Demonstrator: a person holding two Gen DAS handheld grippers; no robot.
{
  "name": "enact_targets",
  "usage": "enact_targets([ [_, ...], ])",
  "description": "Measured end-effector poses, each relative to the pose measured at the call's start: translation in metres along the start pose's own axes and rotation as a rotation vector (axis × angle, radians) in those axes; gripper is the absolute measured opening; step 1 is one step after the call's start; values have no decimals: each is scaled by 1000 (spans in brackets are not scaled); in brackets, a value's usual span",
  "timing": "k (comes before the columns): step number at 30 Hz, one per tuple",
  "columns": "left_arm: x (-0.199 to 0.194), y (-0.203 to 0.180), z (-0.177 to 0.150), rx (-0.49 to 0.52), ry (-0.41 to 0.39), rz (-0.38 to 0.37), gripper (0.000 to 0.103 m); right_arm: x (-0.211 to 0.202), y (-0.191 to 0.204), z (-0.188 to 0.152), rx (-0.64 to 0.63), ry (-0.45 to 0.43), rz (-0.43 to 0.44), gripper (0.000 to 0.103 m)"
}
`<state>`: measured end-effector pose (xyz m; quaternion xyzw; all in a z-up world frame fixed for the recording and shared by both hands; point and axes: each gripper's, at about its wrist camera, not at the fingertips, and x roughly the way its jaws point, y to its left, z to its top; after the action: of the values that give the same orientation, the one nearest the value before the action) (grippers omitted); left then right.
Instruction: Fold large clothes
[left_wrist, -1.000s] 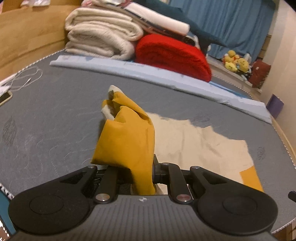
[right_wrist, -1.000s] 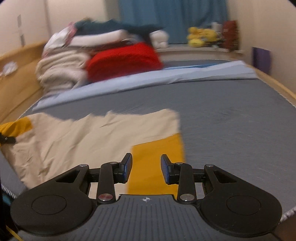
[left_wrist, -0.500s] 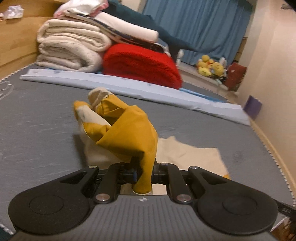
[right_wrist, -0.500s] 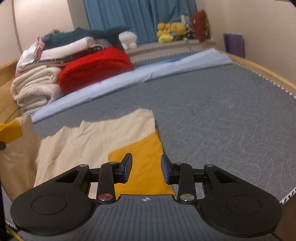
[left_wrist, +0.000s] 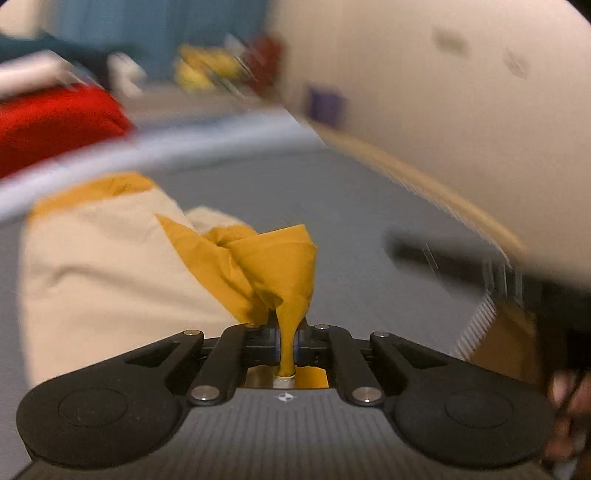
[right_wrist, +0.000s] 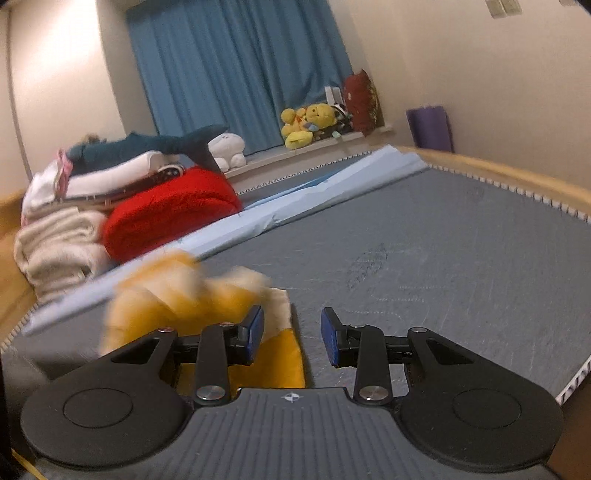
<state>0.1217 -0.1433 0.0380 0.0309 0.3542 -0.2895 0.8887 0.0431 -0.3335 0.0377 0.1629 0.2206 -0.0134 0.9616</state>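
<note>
Mustard cloth (left_wrist: 291, 266) clamped in left claw (left_wrist: 287, 341); right claw (right_wrist: 291, 334) apart, seemingly empty.

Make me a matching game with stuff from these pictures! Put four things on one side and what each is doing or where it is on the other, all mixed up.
Things:
1. left claw
2. right claw
3. red blanket
4. yellow plush toys

States or places:
A. on the ledge by the blue curtain
B. open, nothing between its fingers
C. pinching the mustard part of the cream and mustard garment
D. beside the stack of folded cream blankets

Pairs: 1-C, 2-B, 3-D, 4-A
</note>
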Motion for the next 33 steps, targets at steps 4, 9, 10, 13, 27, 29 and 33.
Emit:
enact_targets([
  [4, 18, 1, -12, -33, 169, -158, 40, 17, -12, -2, 115, 108, 82, 63],
  [9, -23, 44, -7, -125, 71, -135, 62, 53, -12, -21, 204, 329, 115, 65],
  [10, -30, 58, -9, -165, 66, -111, 62, 57, -10, -25, 195, 352, 96, 65],
  [13, -45, 89, -17, -236, 68, 9, 62, 71, -2, -35, 149, 442, 50, 64],
  [27, -23, 150, -39, -331, 276, 237, 71, 53, -32, -38, 97, 454, -37, 2],
  [29, 0, 145, -51, -276, 392, 259, 76, 65, -31, -46, 44, 496, -63, 2],
  [33, 7, 136, -46, -224, 389, 268, 78, 80, -20, -52, -73, 532, -94, 1],
])
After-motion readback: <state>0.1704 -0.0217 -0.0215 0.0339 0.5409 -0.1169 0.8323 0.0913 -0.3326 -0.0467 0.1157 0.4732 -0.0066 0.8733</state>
